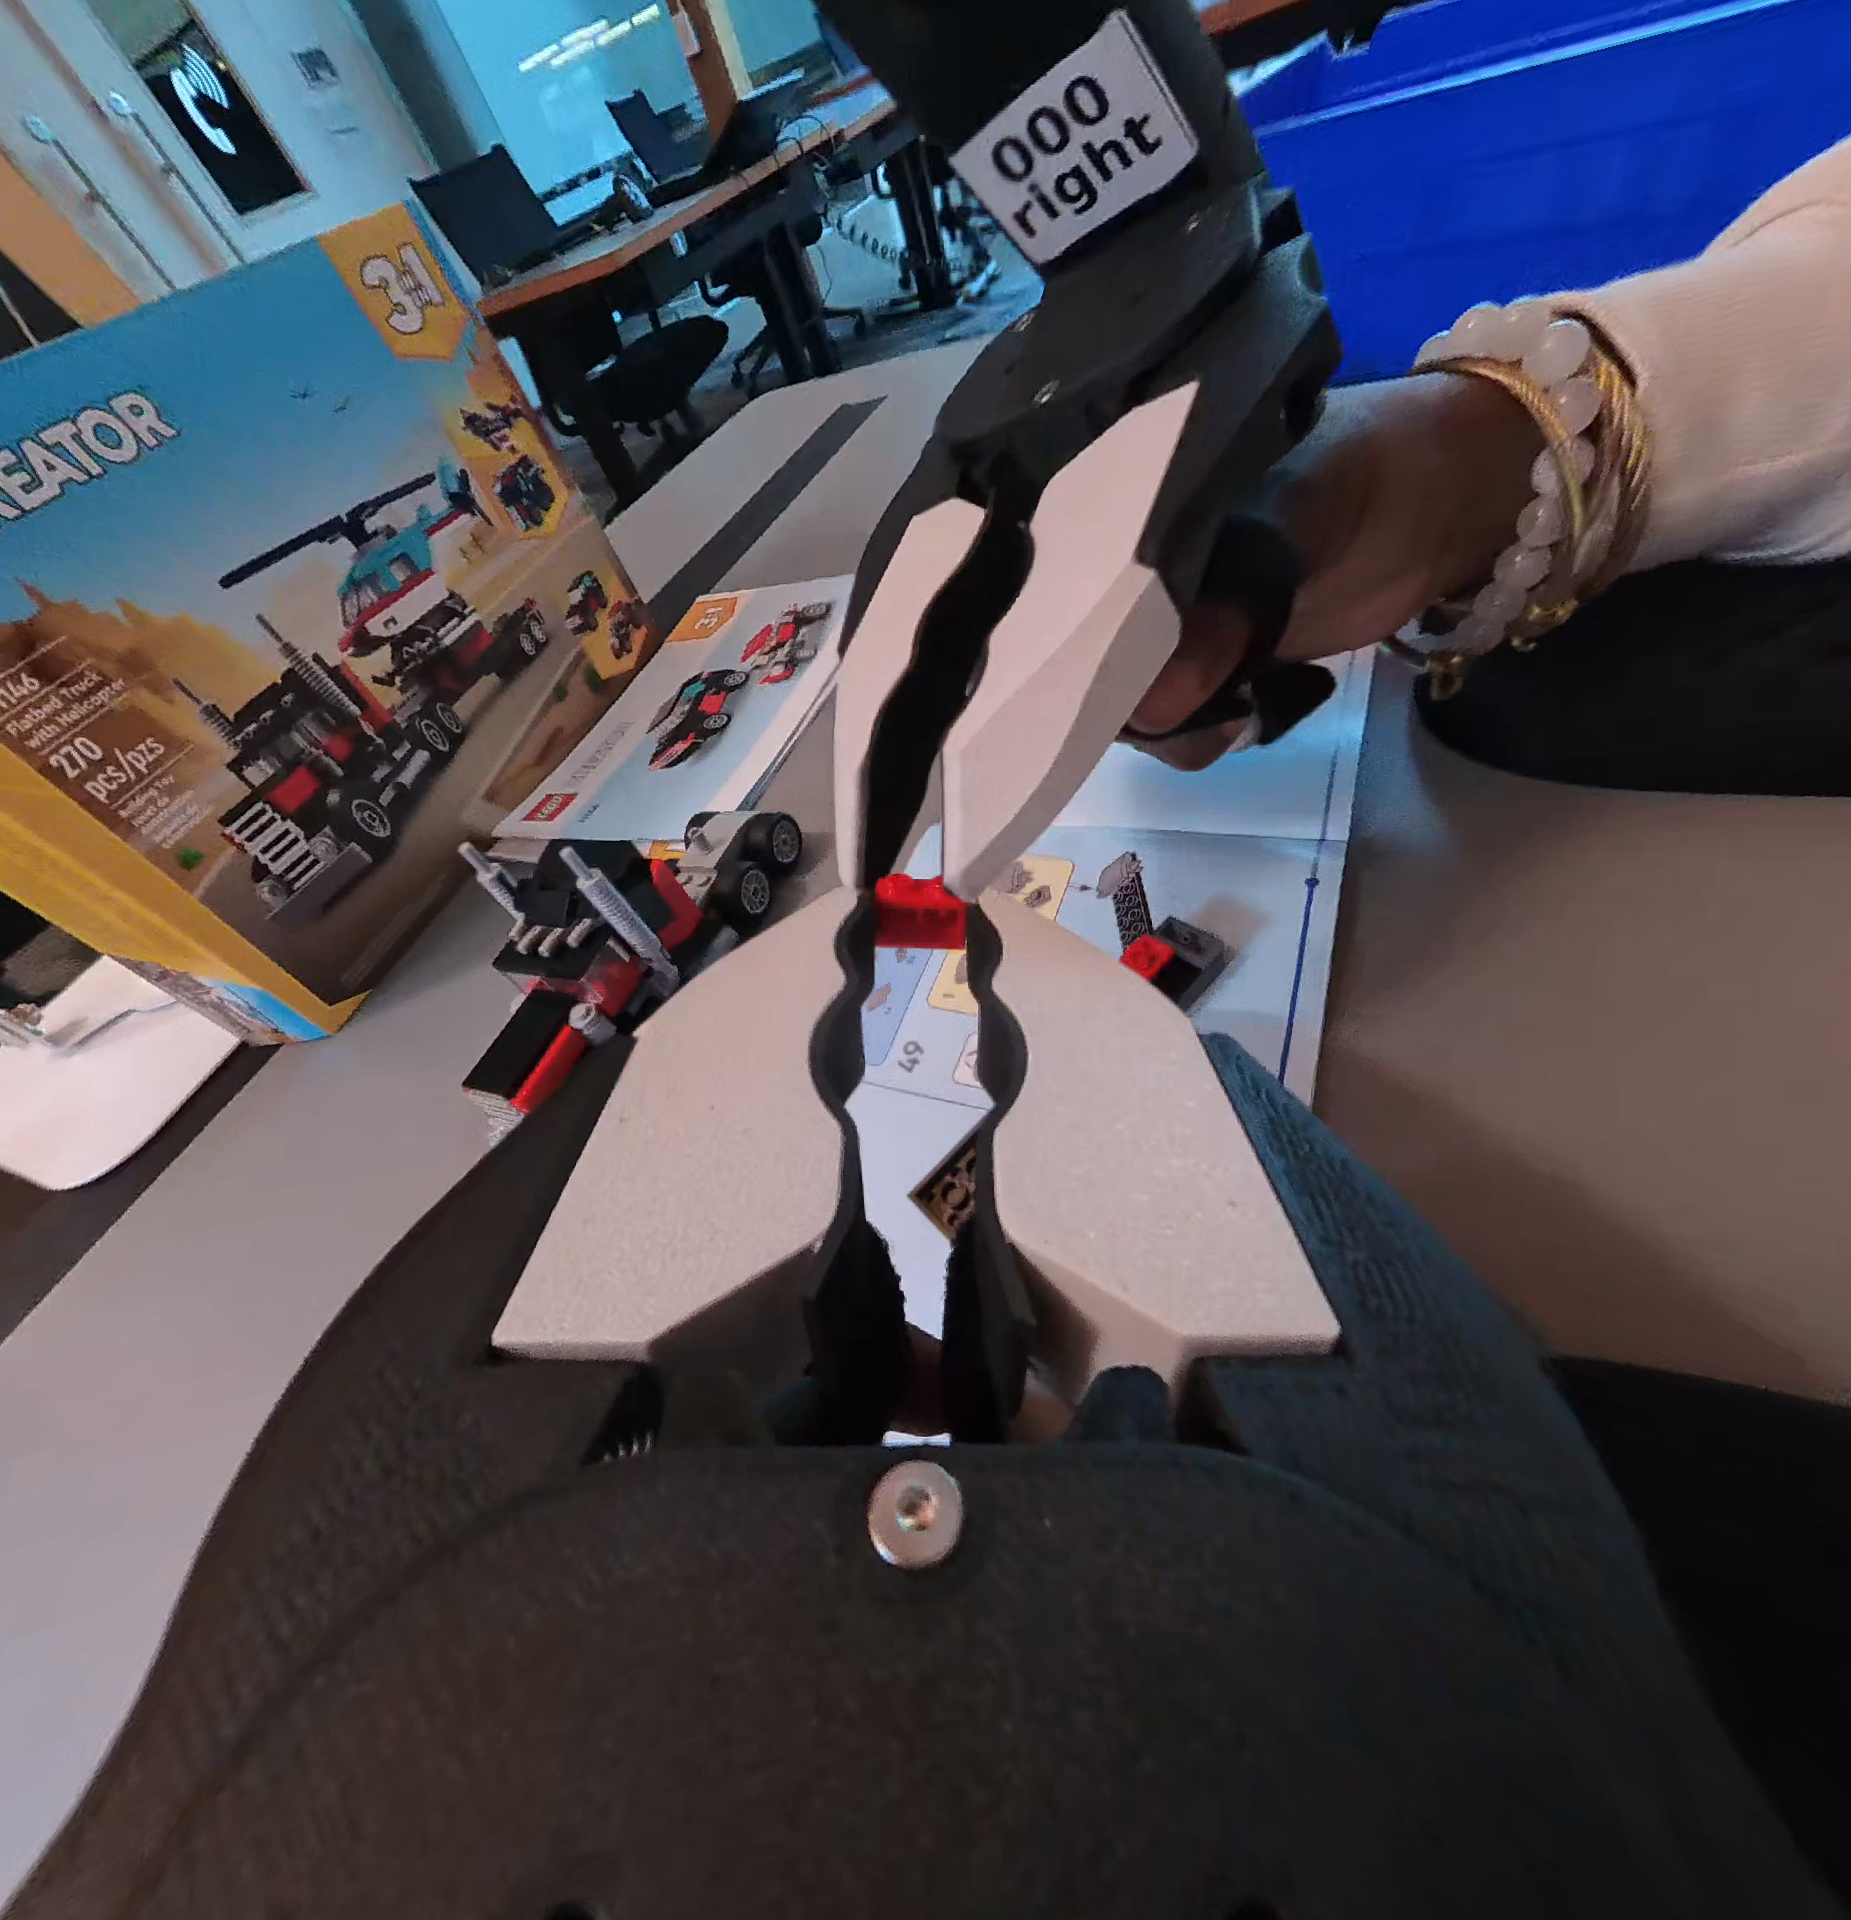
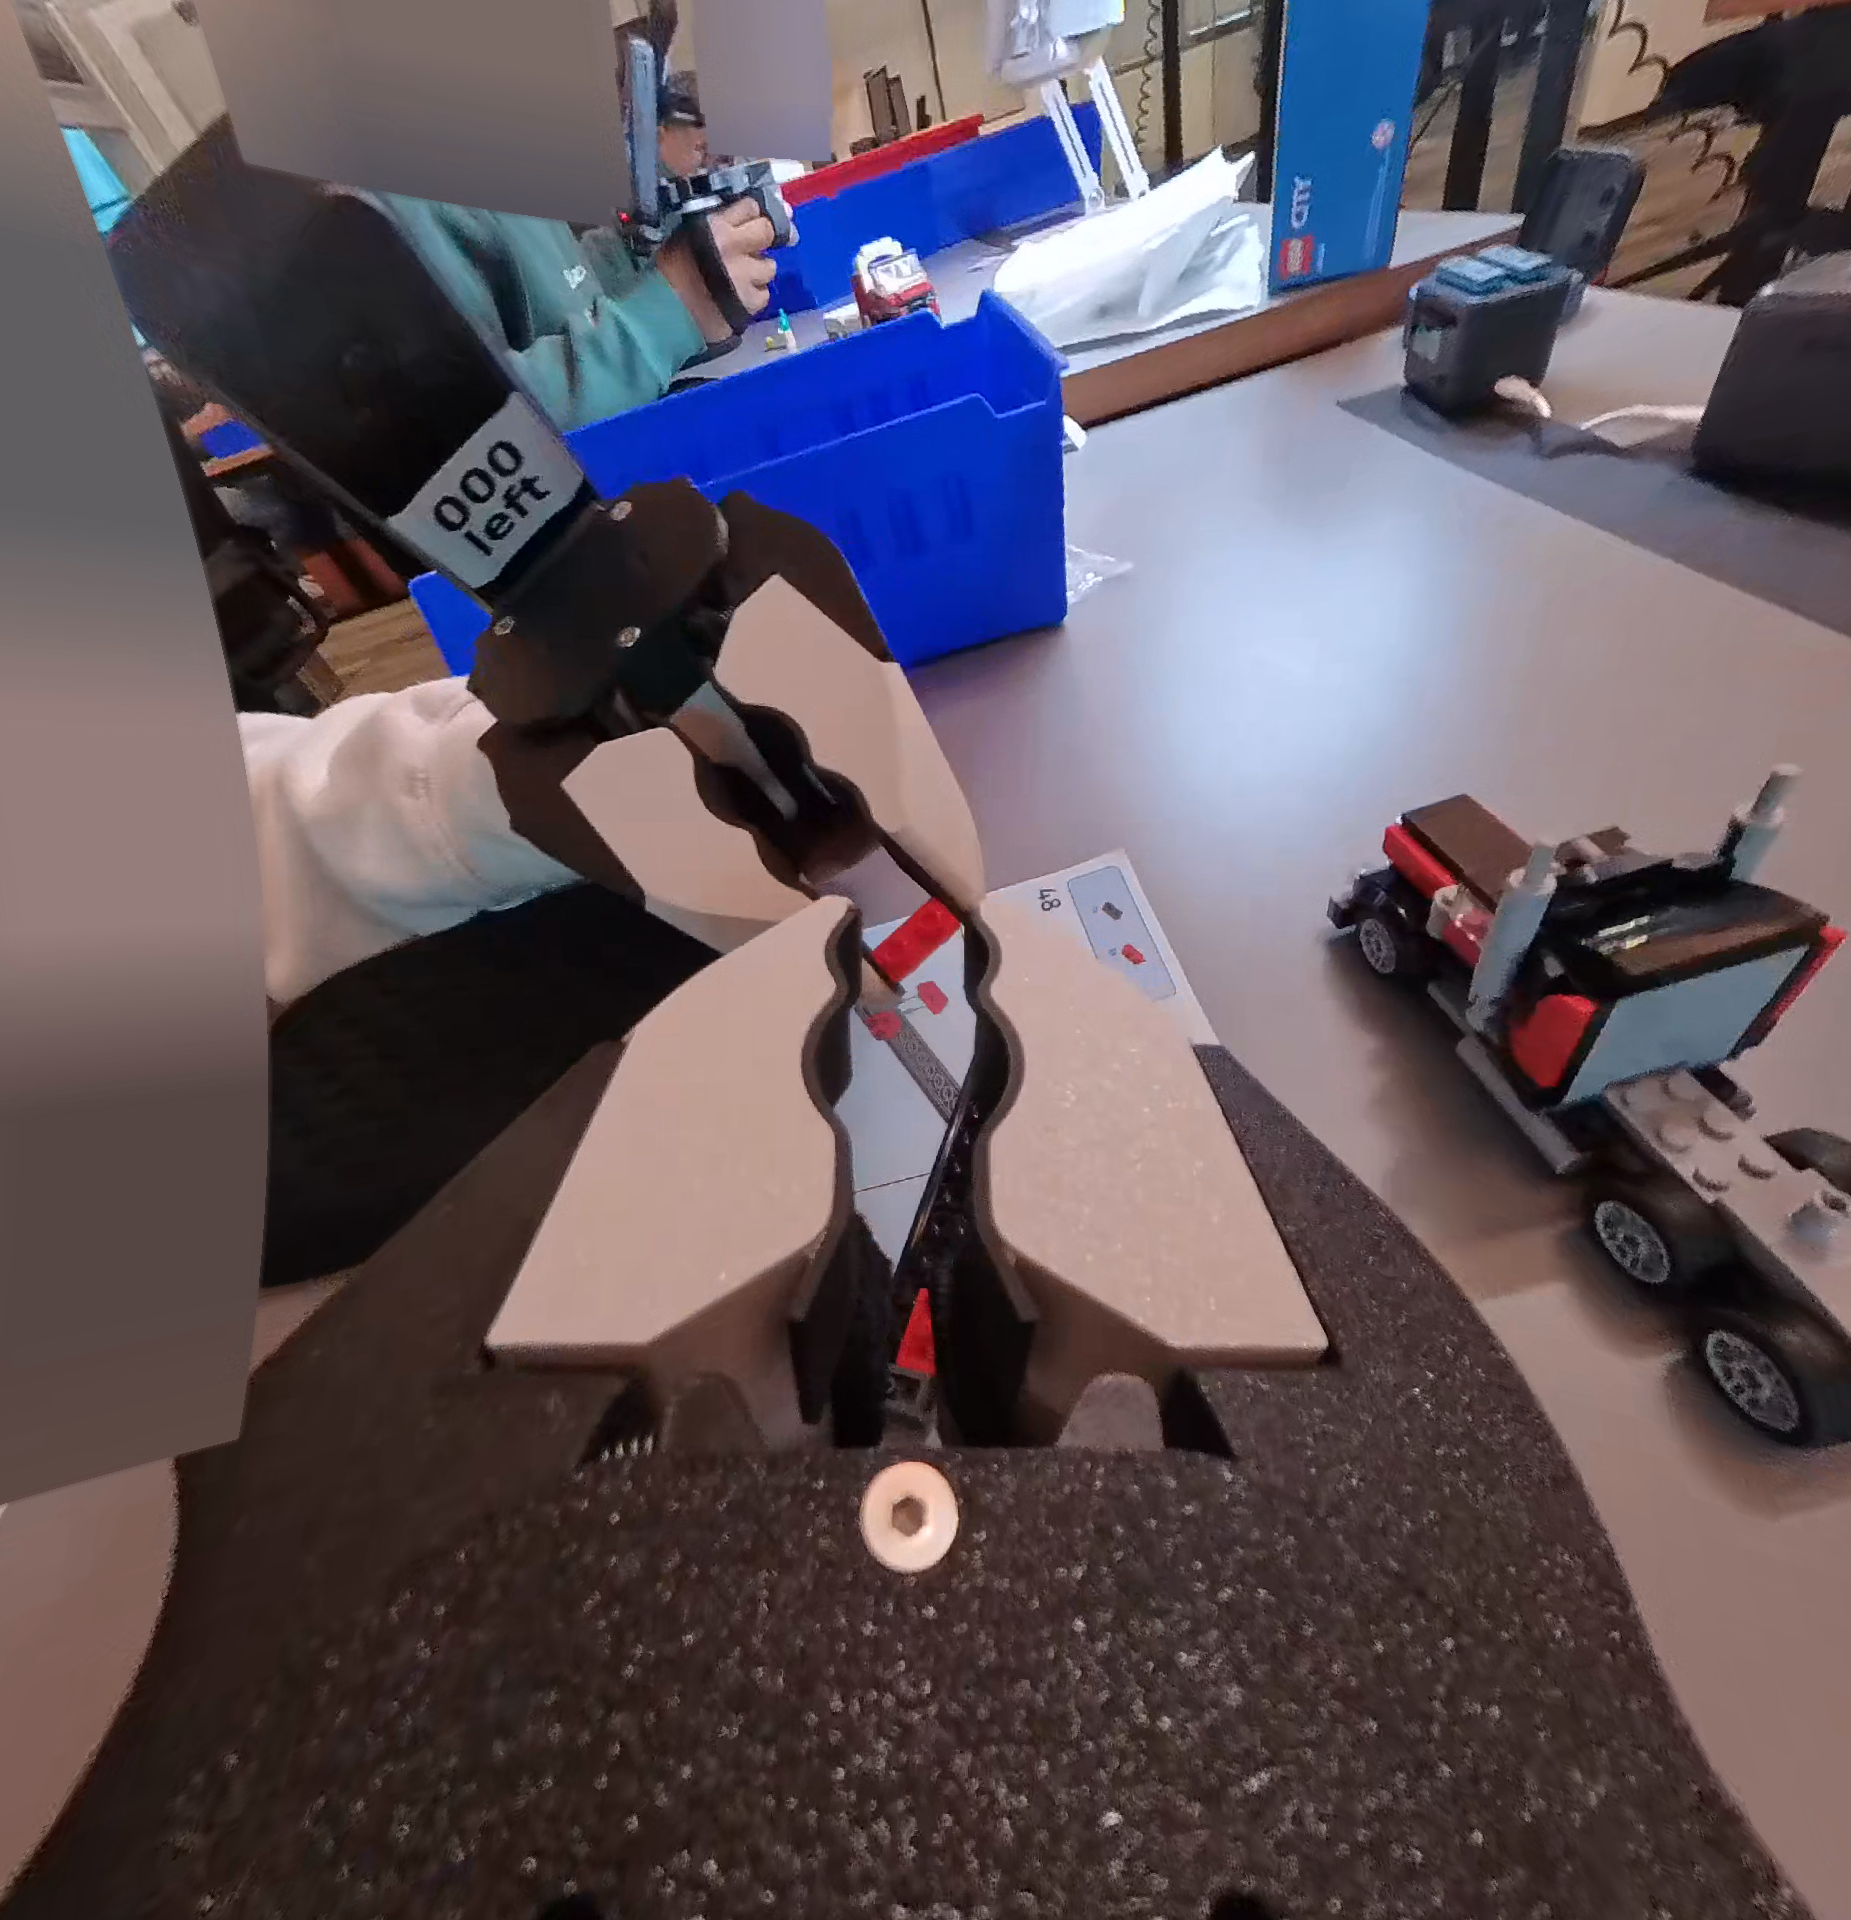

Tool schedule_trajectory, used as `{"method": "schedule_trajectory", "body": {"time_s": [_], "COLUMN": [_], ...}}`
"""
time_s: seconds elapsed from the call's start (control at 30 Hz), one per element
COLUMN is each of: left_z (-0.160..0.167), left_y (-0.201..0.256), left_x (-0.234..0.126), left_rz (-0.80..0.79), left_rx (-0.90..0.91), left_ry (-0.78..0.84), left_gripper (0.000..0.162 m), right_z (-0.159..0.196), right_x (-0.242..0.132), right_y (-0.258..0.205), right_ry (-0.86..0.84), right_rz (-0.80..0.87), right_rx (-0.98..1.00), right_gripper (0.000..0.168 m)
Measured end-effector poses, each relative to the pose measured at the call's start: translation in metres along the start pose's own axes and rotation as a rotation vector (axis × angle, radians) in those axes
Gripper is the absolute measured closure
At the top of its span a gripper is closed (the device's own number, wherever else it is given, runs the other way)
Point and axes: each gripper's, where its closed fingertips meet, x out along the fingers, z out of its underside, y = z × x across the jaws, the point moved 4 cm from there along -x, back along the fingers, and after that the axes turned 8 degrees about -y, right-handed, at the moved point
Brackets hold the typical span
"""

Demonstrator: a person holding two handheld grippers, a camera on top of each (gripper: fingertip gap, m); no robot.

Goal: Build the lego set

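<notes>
Left gripper (image 1: 919,914): nearly closed, pinching a small red brick (image 1: 919,912) above the instruction sheet (image 1: 1191,862). Right gripper (image 1: 916,868): tips meet the same brick; its hold cannot be confirmed. Step, judged: handover or pressing. Next: steady alignment. Truck (image 2: 1586,997) stands apart.

On the table (image 2: 1368,644), an open instruction sheet (image 1: 1212,821) lies beneath two meeting grippers, a part-built truck (image 2: 1596,997) to one side, a bin (image 2: 879,488) behind, and a set box (image 1: 225,623) standing beyond a closed booklet (image 1: 692,717).
</notes>
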Motion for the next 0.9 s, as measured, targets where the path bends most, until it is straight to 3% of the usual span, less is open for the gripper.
{"method": "schedule_trajectory", "body": {"time_s": [0.3, 0.67, 0.9], "left_z": [0.003, -0.007, -0.002], "left_y": [0.001, 0.006, 0.011], "left_x": [0.003, -0.004, -0.002], "left_rz": [-0.053, -0.026, -0.042], "left_rx": [0.087, 0.141, 0.288], "left_ry": [-0.05, 0.037, -0.069], "left_gripper": [0.145, 0.145, 0.145], "right_z": [0.008, 0.004, 0.012], "right_x": [0.001, -0.006, -0.002], "right_y": [0.004, -0.002, -0.001], "right_ry": [-0.02, 0.071, 0.002], "right_rz": [-0.061, -0.268, -0.263], "right_rx": [0.139, 0.257, 0.293], "right_gripper": [0.158, 0.162, 0.163]}}
